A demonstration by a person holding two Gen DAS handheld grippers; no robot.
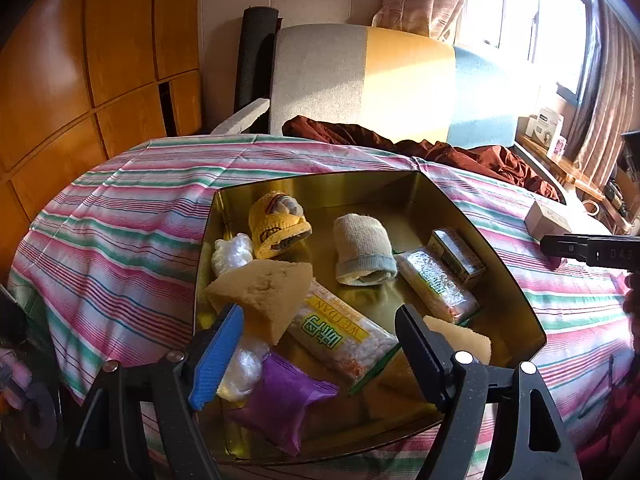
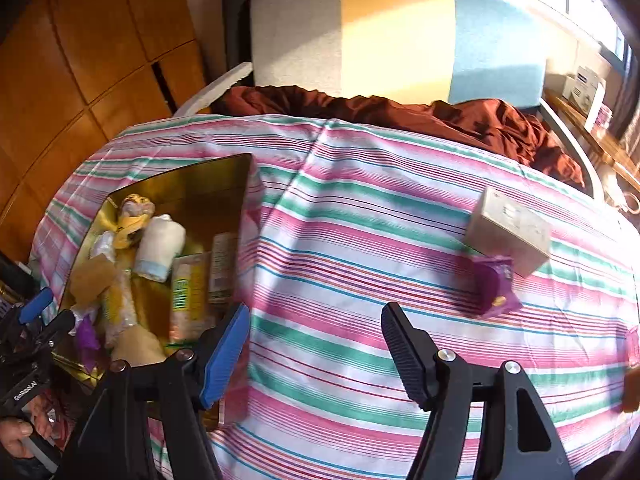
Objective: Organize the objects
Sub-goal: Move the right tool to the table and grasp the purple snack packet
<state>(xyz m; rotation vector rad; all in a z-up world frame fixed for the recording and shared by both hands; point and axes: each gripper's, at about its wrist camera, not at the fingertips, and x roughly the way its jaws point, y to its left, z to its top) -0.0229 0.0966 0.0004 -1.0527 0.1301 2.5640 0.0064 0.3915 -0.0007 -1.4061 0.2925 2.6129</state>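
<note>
A gold tin box (image 1: pixel 500 256) sits on the striped bedsheet and holds several items: a yellow knit toy (image 1: pixel 276 226), a rolled white sock (image 1: pixel 362 250), a sponge wedge (image 1: pixel 266 294), snack packs (image 1: pixel 344 338) and a purple packet (image 1: pixel 280 404). My left gripper (image 1: pixel 316 356) is open and empty, hovering over the box's near end. My right gripper (image 2: pixel 314 356) is open and empty above bare sheet. To its right lie a purple packet (image 2: pixel 494 286) and a beige box (image 2: pixel 510 230). The tin also shows in the right wrist view (image 2: pixel 208 176).
The striped sheet (image 2: pixel 360 220) covers the bed. A dark red blanket (image 2: pixel 400 114) is bunched at the far end by the headboard (image 2: pixel 380 32). A wooden wardrobe (image 1: pixel 80 60) stands left. An orange object (image 2: pixel 632 390) peeks in at the right edge.
</note>
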